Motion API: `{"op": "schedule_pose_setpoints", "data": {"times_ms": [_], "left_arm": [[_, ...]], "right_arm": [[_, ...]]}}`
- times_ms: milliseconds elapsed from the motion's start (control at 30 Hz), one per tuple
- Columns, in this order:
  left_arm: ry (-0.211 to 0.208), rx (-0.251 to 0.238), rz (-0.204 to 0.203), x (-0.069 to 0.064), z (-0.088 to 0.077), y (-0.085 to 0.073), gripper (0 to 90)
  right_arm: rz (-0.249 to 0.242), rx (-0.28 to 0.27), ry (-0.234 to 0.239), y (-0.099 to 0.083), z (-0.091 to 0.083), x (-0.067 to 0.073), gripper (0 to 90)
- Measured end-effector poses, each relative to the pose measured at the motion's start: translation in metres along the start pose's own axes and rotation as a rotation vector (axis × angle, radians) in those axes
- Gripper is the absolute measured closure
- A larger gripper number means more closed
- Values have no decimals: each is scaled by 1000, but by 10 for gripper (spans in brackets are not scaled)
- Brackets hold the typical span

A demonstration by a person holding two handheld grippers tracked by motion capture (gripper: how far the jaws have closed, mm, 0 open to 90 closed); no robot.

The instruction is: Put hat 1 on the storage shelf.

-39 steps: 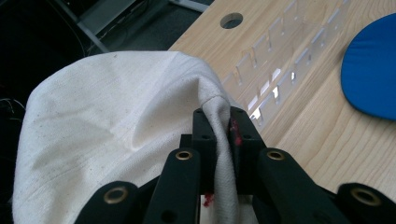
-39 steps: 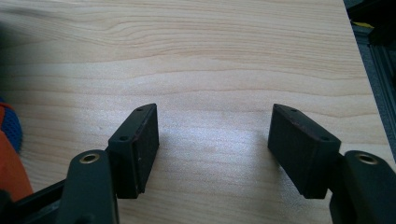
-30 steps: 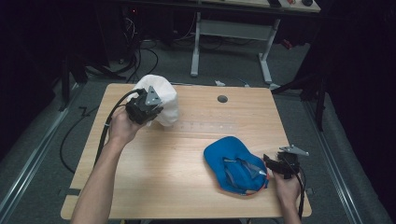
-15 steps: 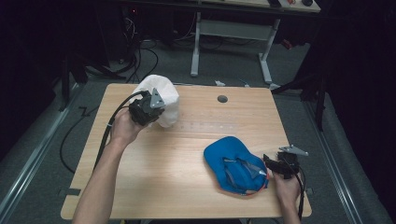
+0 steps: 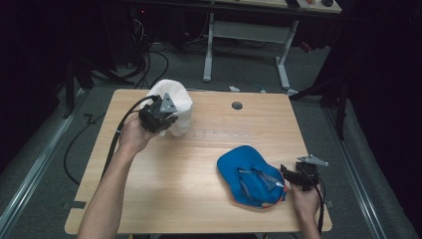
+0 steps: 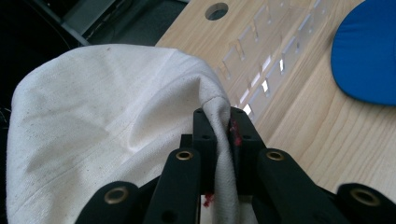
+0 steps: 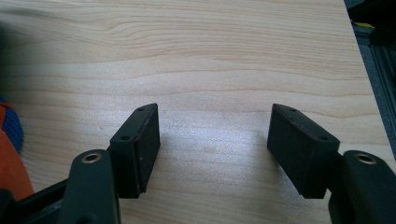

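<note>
Left gripper (image 6: 218,140) pinches white cap (image 6: 102,121) (wrist angled inward).

Tongs (image 6: 218,135): clamped on a fold of white cloth (image 6: 102,116)
Blue cap (image 6: 369,56): upper right, on table (image 6: 327,135)

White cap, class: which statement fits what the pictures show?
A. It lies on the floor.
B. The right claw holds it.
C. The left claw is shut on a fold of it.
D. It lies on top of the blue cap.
C: in the left gripper view the left claw pinches a fold of the white cap between its jaws, while the right claw stands open over bare table.
</note>
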State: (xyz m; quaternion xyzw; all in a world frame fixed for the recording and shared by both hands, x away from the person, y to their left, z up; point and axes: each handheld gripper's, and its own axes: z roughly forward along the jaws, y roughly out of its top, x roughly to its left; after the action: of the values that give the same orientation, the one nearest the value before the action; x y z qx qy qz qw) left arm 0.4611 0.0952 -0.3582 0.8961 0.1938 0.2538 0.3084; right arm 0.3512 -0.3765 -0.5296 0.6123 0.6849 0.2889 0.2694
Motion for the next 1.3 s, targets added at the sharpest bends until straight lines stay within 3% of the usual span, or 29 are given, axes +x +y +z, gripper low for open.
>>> {"op": "schedule_pose_setpoints", "data": {"times_ms": [233, 333, 633, 900, 933, 1200, 1300], "left_arm": [[-53, -10, -36, 3, 0, -2, 831], [-92, -33, -81, 7, 1, -4, 826], [-185, -163, -251, 15, 11, -15, 795], [-241, -141, -298, 17, 15, -16, 829], [-238, -115, -292, 16, 17, -15, 831], [-211, -146, -345, 23, 20, -18, 830], [-235, -132, -373, 25, 23, -19, 832]], "right_arm": [[0, 0, 0, 0, 0, 0, 347], [1, 0, -1, 0, 0, 0, 347], [0, 0, -1, 0, 0, 0, 347], [-4, -2, 1, 0, 0, 0, 347], [-4, -2, 1, 0, 0, 0, 347], [-4, -3, 1, 0, 0, 0, 347], [-4, -2, 1, 0, 0, 0, 347]]}}
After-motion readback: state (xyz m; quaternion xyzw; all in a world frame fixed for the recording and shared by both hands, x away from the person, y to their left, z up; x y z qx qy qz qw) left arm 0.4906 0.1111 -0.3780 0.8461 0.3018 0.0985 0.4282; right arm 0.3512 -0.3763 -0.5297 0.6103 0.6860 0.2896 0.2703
